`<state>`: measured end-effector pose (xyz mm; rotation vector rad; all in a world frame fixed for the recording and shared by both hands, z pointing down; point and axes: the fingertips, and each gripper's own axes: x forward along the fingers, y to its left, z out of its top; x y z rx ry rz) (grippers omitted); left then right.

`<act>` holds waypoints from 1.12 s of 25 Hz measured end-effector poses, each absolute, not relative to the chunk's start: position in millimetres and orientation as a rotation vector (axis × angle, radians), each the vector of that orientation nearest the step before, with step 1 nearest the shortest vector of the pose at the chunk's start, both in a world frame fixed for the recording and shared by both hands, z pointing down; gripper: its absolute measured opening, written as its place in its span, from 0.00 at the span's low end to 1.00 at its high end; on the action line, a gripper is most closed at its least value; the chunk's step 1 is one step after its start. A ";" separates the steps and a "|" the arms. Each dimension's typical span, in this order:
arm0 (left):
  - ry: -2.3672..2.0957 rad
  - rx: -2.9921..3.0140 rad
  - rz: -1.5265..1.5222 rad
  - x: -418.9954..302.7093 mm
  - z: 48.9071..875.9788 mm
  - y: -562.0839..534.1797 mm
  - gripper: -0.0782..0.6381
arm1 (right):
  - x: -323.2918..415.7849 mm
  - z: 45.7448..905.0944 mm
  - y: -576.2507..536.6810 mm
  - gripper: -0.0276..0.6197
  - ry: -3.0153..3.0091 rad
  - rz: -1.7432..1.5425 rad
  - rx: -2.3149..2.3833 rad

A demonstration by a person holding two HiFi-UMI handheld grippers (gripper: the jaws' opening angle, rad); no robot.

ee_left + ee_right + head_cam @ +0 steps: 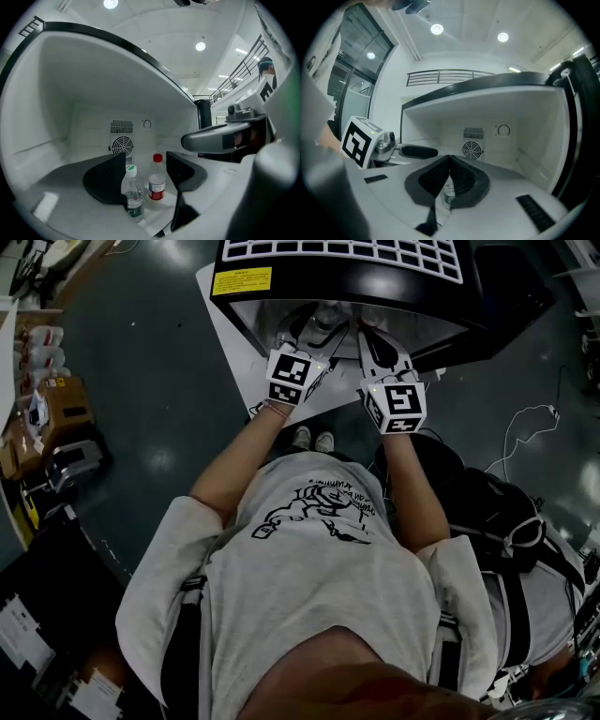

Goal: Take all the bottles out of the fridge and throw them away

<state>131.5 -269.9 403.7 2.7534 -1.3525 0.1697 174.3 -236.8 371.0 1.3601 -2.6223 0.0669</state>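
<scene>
Head view dim, underexposed, colours muddy. Soft glare patches on floor [159, 460] well left of left gripper [314, 329]. Gripper views far brighter, lit from round ceiling lamps [110, 3] high above jaws. Strong fisheye bend, black vignette in corners. Fridge interior [93, 93] ahead of left gripper evenly white, shadows faint; pale out-of-focus mass close on its right. Around right gripper [450, 161] foreground soft, dark pads [463, 178] nearly without detail; lamp overhead blown out.
</scene>
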 end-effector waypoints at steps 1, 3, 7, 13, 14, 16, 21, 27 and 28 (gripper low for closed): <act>-1.352 2.756 0.169 132.6 404.3 -271.6 0.46 | 174.8 372.7 -237.8 0.06 -2.619 0.067 1.360; -1.353 2.763 0.166 134.7 405.8 -275.5 0.47 | 176.0 376.2 -240.2 0.06 -2.613 0.071 1.359; -1.366 2.763 0.180 136.7 415.3 -288.3 0.47 | 177.4 384.0 -246.8 0.06 -2.600 0.074 1.358; -1.368 2.746 0.214 138.7 432.2 -304.8 0.47 | 177.9 393.7 -254.1 0.06 -2.589 0.070 1.355; -1.365 2.747 0.210 139.6 434.4 -307.3 0.47 | 177.9 394.5 -255.6 0.06 -2.588 0.069 1.355; -1.365 2.750 0.217 140.3 438.6 -311.9 0.47 | 178.0 394.9 -258.4 0.06 -2.588 0.068 1.355; -1.378 2.737 0.232 139.8 447.2 -320.8 0.47 | 176.3 394.5 -261.9 0.06 -2.587 0.065 1.352; -1.382 2.728 0.291 141.9 460.0 -333.3 0.47 | 177.3 396.7 -269.3 0.06 -2.582 0.074 1.354; -1.382 2.727 0.297 141.7 461.2 -334.4 0.47 | 176.7 396.8 -269.7 0.06 -2.580 0.074 1.354</act>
